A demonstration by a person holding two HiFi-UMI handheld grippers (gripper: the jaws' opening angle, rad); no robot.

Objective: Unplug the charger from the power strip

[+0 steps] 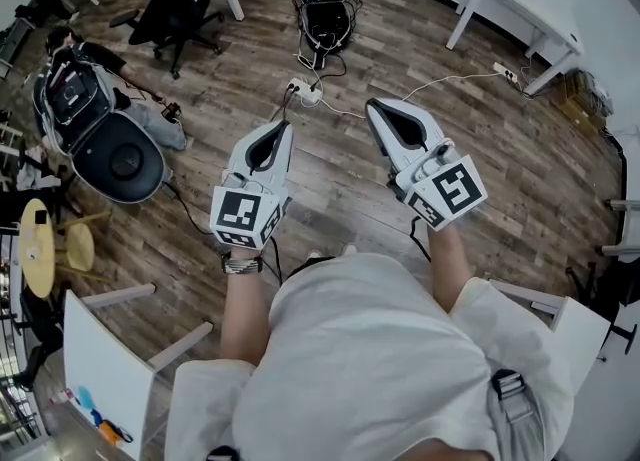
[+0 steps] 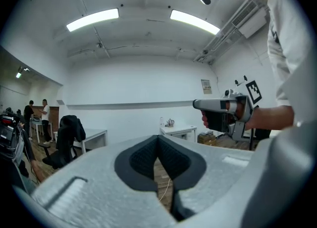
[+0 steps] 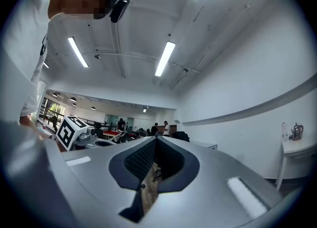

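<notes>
Left gripper [image 1: 283, 129] and right gripper [image 1: 373, 107] both have jaws together, empty. Power strip [image 1: 310, 93] lies on the floor [image 1: 480, 149] ahead and below, nearer my left; charger [image 1: 294, 87] is probably its dark plug.

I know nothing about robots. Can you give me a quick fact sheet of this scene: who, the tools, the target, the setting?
Holder: person in a white shirt, standing, one tool per hand
Left gripper: jaws together, empty, in the air
Right gripper: jaws together, empty, in the air
White power strip: on the brown wood-plank floor, ahead of both grippers, untouched
Thin white cable: runs from the strip towards the right
Charger: too small to pick out
</notes>
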